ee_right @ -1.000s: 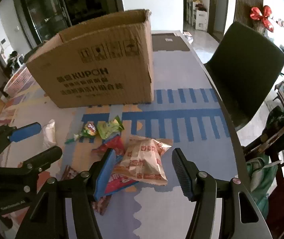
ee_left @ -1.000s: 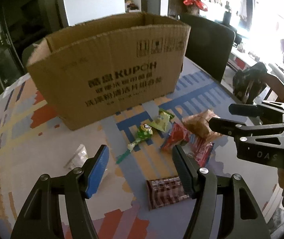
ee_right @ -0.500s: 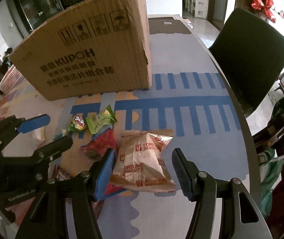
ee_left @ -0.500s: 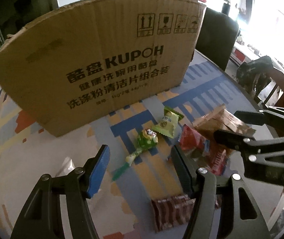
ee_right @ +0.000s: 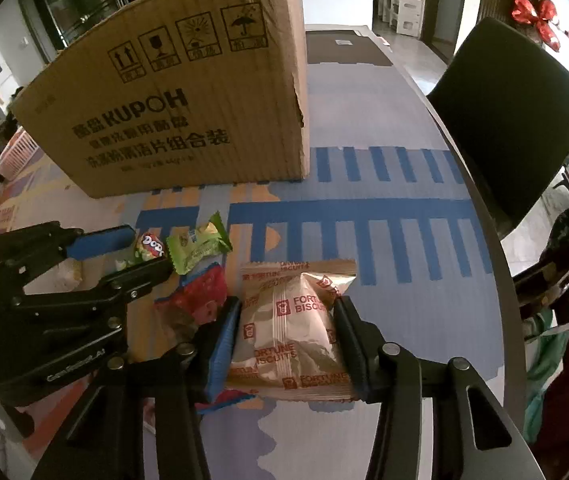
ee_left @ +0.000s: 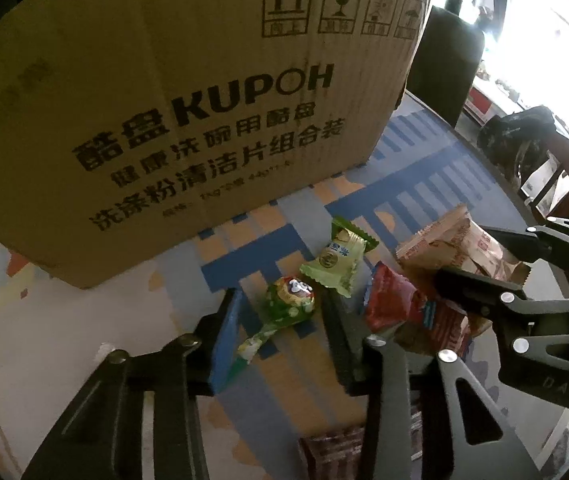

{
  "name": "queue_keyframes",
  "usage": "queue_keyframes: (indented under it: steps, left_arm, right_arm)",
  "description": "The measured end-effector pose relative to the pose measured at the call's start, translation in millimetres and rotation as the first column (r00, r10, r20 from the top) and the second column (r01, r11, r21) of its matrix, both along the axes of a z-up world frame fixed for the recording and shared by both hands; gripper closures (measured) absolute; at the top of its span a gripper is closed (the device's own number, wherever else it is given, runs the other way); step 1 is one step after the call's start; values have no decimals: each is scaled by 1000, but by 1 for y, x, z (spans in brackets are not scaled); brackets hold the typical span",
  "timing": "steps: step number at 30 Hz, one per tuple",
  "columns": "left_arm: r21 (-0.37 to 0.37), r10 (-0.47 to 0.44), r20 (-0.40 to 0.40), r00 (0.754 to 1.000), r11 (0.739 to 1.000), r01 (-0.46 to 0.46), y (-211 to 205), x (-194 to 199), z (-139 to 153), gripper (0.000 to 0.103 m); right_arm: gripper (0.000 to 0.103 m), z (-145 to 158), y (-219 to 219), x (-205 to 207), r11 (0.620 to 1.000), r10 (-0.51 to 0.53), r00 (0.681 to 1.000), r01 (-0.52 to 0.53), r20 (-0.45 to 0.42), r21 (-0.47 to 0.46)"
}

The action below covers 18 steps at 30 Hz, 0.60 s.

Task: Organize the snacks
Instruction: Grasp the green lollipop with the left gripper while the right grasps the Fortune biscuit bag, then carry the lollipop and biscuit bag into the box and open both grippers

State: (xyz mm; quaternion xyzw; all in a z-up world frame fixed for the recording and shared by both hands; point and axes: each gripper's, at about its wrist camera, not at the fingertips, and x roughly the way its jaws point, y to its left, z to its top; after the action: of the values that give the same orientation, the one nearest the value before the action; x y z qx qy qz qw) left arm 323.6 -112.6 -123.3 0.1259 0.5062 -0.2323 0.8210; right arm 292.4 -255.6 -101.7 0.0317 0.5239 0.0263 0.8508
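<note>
A brown KUPOH cardboard box point(ee_left: 188, 112) stands on the patterned table; it also shows in the right wrist view point(ee_right: 188, 112). My left gripper point(ee_left: 280, 320) is open, its fingers on either side of a green lollipop point(ee_left: 290, 300). My right gripper point(ee_right: 286, 320) is open, its fingers on either side of a Fortune Biscuits bag point(ee_right: 292, 328), which also shows in the left wrist view point(ee_left: 456, 244). A light green packet point(ee_left: 336, 260), a red packet point(ee_left: 392, 300) and a brown striped packet point(ee_left: 332, 452) lie close by.
A black chair point(ee_right: 512, 108) stands at the table's right edge. A pink basket point(ee_right: 16, 152) sits at the far left behind the box. A clear wrapper point(ee_right: 68, 272) lies left of the snacks. The table's curved edge point(ee_right: 500, 264) runs along the right.
Both grippers have moved forward and down toward the table. The left one now straddles the lollipop, and the right one straddles the biscuit bag. Both stay open.
</note>
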Motion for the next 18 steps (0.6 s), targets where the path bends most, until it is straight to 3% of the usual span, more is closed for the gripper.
queue_keyframes:
  steps: [3,11,18]
  left_arm:
    - [-16,4,-24,1000,1000,-4,1,2,-3,77]
    - [-33,19,-13,1000,999,-20,5,-5,1,78]
    - [-79,63,25,998,995,-61,14,-19,25,78]
  right_arm:
    - [57,0,0,1,1000,2,1000,-2,2,-5]
    - [60,5,0,1,1000,3,1000,-3,25,-14]
    - [60,22,1,-6,1000,7,997,-6,73,-11]
